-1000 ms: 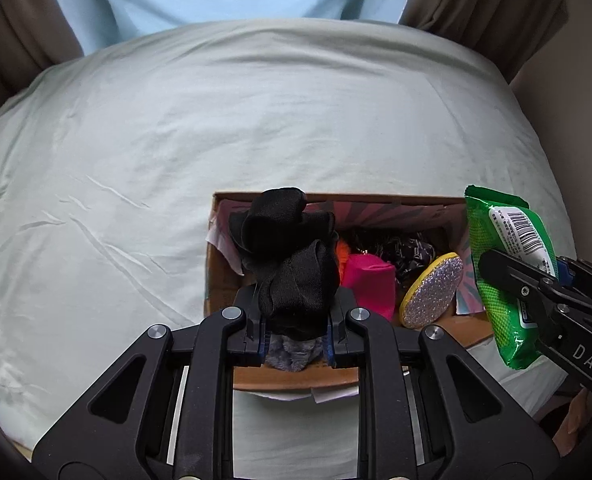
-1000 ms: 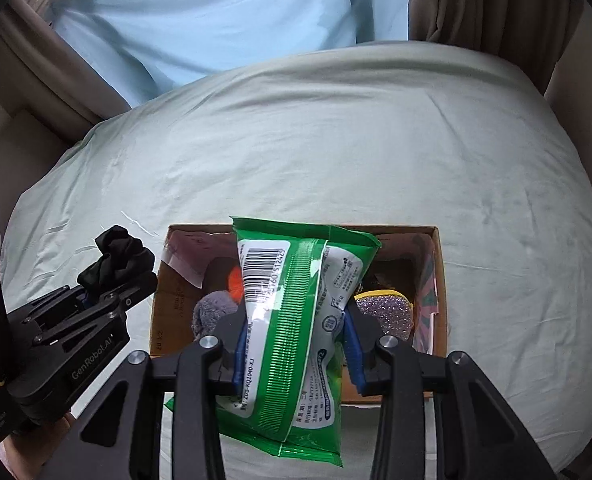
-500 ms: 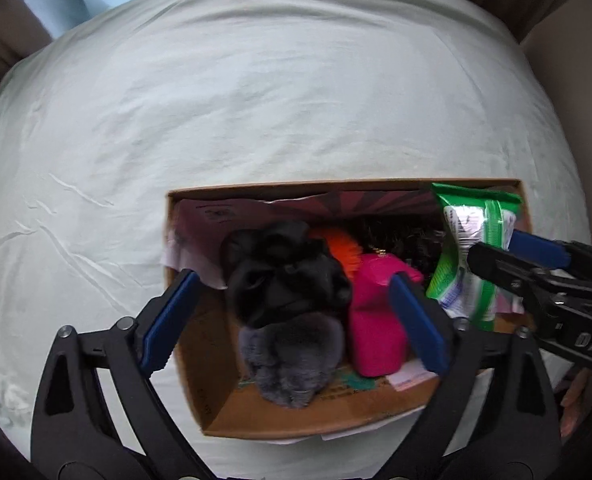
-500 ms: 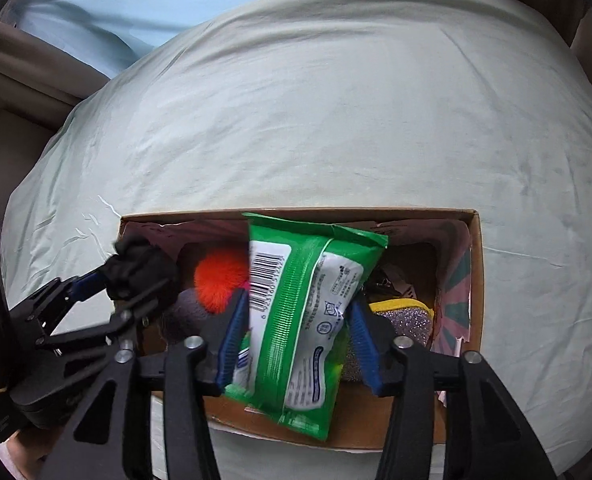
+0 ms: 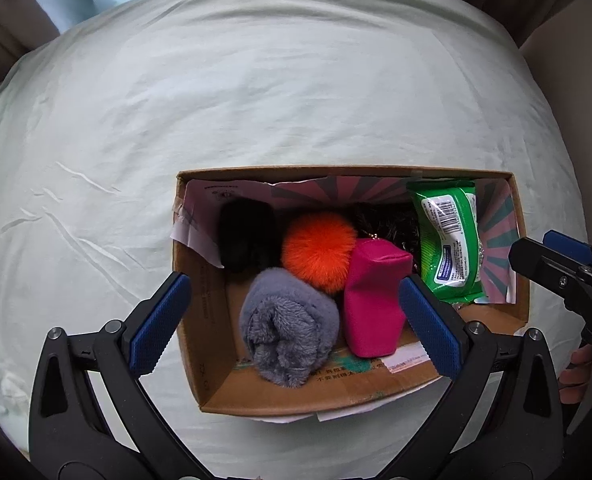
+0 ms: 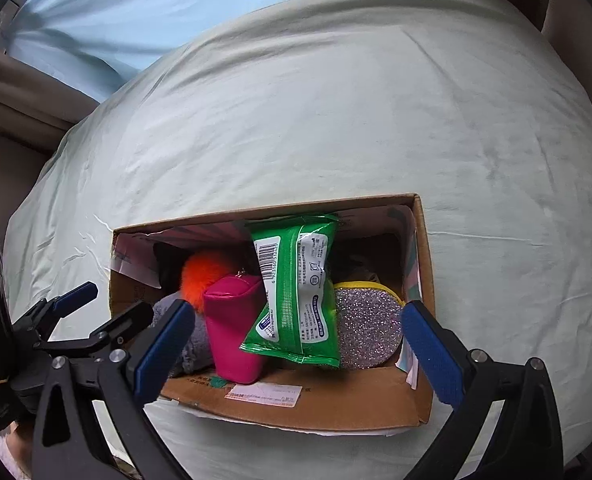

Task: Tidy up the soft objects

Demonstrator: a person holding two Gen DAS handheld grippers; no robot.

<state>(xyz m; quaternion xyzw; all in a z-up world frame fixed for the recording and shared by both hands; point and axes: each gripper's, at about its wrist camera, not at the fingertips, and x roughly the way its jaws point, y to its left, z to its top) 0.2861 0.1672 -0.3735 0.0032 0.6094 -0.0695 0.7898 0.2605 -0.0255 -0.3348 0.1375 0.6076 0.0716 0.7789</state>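
Left wrist view shows my left gripper [image 5: 293, 316] with jaws spread wide and holding nothing, poised over the cardboard box [image 5: 380, 394] on the bed [image 5: 255, 92]. My right gripper [image 6: 296, 344] is likewise wide open and empty in the right wrist view.

Contents, all inside the box:
- Grey plush roll [image 5: 287, 336], lower centre: judged light and compressible; grip across the rolled body.
- Orange pom-pom [image 5: 318, 250]: very light; fur will probably flatten under the pads.
- Pink pouch [image 5: 372, 300]: soft but holds shape; grip its narrow sides.
- Green wipes pack [image 6: 296, 288], leaning on the glitter pouch [image 6: 370, 332]: film looks slippery; grip mid-body, not the crimped end.
- Black fabric item [image 5: 247, 236], upper left corner of the box.

Black item's form is lost in shadow. A dark tangled object behind the pom-pom cannot be identified. Glitter pouch is hidden in the left wrist view.
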